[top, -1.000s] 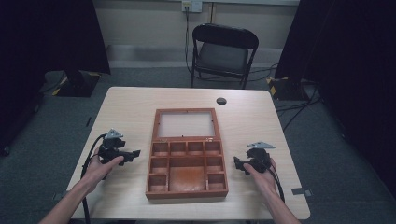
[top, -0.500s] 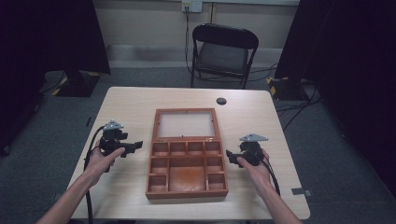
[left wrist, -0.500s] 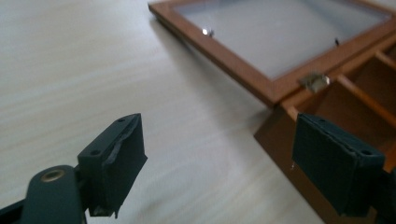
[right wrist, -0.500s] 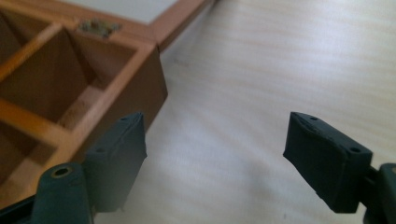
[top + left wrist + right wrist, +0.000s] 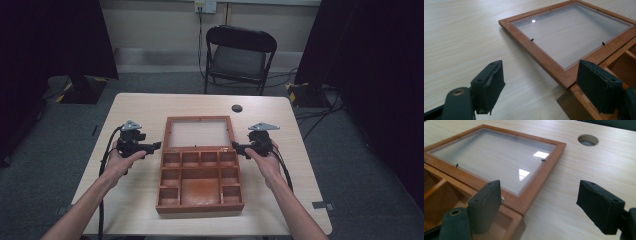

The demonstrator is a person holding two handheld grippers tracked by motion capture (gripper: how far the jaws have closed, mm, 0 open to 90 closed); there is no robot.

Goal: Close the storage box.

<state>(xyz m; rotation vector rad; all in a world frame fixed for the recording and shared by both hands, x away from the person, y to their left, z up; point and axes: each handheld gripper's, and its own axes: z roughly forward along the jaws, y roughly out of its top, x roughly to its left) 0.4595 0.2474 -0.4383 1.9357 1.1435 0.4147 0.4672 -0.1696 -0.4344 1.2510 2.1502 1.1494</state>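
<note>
1. Nearest to us, a person's forearms come in from the bottom edge of the high view, each hand holding a gripper over the pale wooden worktop (image 5: 140, 107).
2. Between the hands lies the open reddish-brown wooden compartment box (image 5: 200, 182), flat on the worktop; as far as we can tell its small cells and larger middle cell are bare.
3. The left gripper (image 5: 150, 146) sits just beside the box's left side, near the hinge line. In the left gripper view its jaws stand wide apart with nothing between them, one over bare worktop and one over the box corner.
4. The right gripper (image 5: 238, 147) sits just beside the box's right side at the same hinge line. In the right gripper view its jaws are likewise spread wide and hold nothing.
5. Beyond the hinge, the box's glass-paned wooden lid (image 5: 199, 134) lies folded back flat on the worktop, the pale wood visible through the pane.
6. We judge the step in hand to be the approach to the lid, likely to close the box. The next move calls for each pair of jaws to take a side rail of the lid's frame, then lift both sides evenly.
7. Farther off are a round cable hole (image 5: 237, 108) in the worktop and a black folding chair (image 5: 239, 55) behind it.
</note>
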